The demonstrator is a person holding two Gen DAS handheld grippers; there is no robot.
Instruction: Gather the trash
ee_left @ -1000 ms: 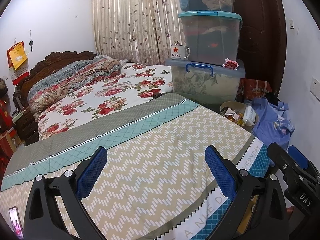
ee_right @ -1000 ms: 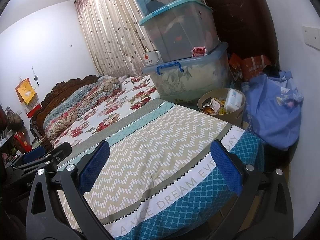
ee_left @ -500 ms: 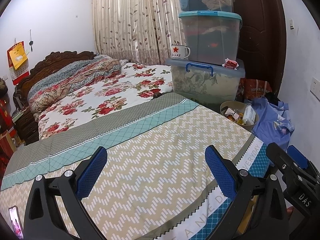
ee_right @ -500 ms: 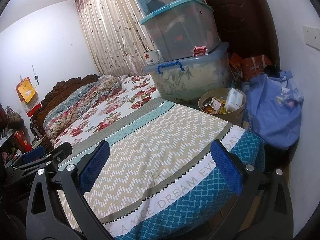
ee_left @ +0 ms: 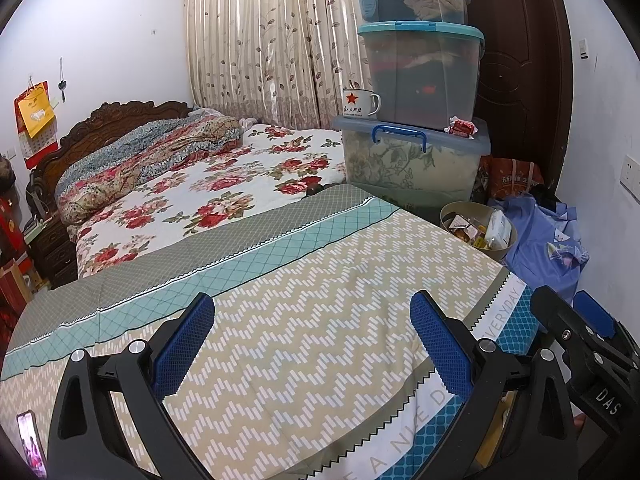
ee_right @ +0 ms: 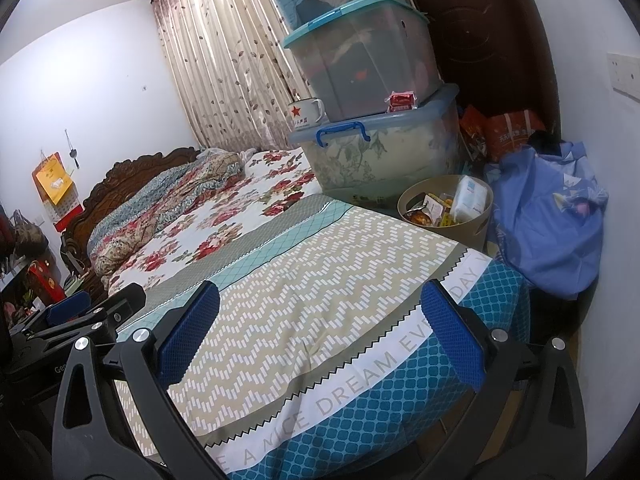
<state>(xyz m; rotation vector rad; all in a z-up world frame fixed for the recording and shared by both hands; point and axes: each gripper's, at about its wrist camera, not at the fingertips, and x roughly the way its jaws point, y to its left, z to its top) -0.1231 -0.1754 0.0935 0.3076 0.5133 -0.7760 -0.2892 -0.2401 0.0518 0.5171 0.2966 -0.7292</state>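
A round tan waste bin point(ee_left: 502, 254) point(ee_right: 476, 222) stands beyond the bed's far right corner, holding several wrappers and a white packet point(ee_right: 466, 200). A small red wrapper point(ee_left: 462, 126) point(ee_right: 402, 100) lies on the lid of the bottom storage box. My left gripper point(ee_left: 312, 344) is open and empty above the zigzag bedcover point(ee_left: 320, 300). My right gripper point(ee_right: 320, 328) is open and empty above the same bedcover point(ee_right: 320, 264), right of the left one.
Three stacked plastic storage boxes point(ee_left: 416, 160) stand past the bed, with a star mug point(ee_left: 358, 102) on the lowest lid. A blue cloth bundle point(ee_right: 552, 220) and a dark door point(ee_left: 520, 60) are at the right. A phone point(ee_left: 30, 444) lies at the bed's near left.
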